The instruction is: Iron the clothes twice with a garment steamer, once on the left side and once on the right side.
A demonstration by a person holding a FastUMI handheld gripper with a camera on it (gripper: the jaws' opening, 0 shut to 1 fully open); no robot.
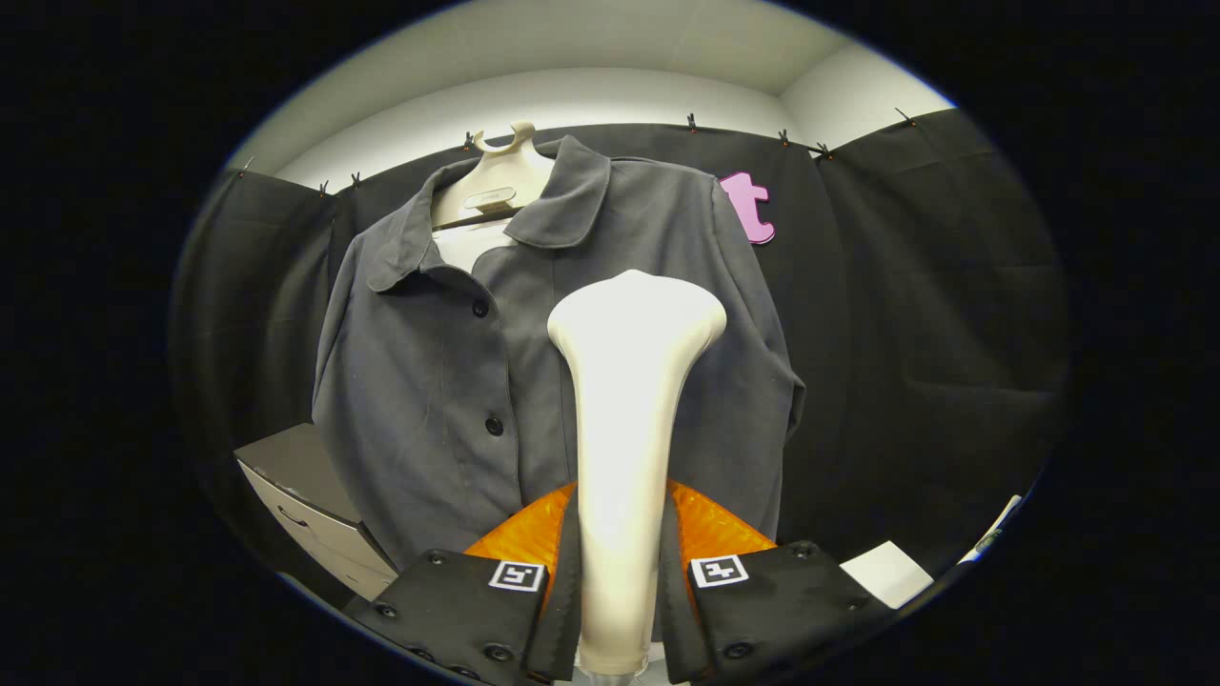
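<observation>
A dark grey button-up shirt (448, 381) hangs on a cream hanger (496, 181) in front of the black cloth wall. My gripper (620, 562) is shut on the white garment steamer (629, 400), both fingers pressing its handle from either side. The steamer stands upright between the fingers, its wide head (637, 319) up against the shirt's right half, right of the button placket and level with the chest. Two dark buttons (494, 425) show left of the steamer. The shirt's hem is hidden behind the fingers.
A grey drawer cabinet (305, 495) stands low to the left of the shirt. A white flat object (886, 572) lies low to the right, beyond the right finger. The black cloth wall surrounds the shirt on both sides.
</observation>
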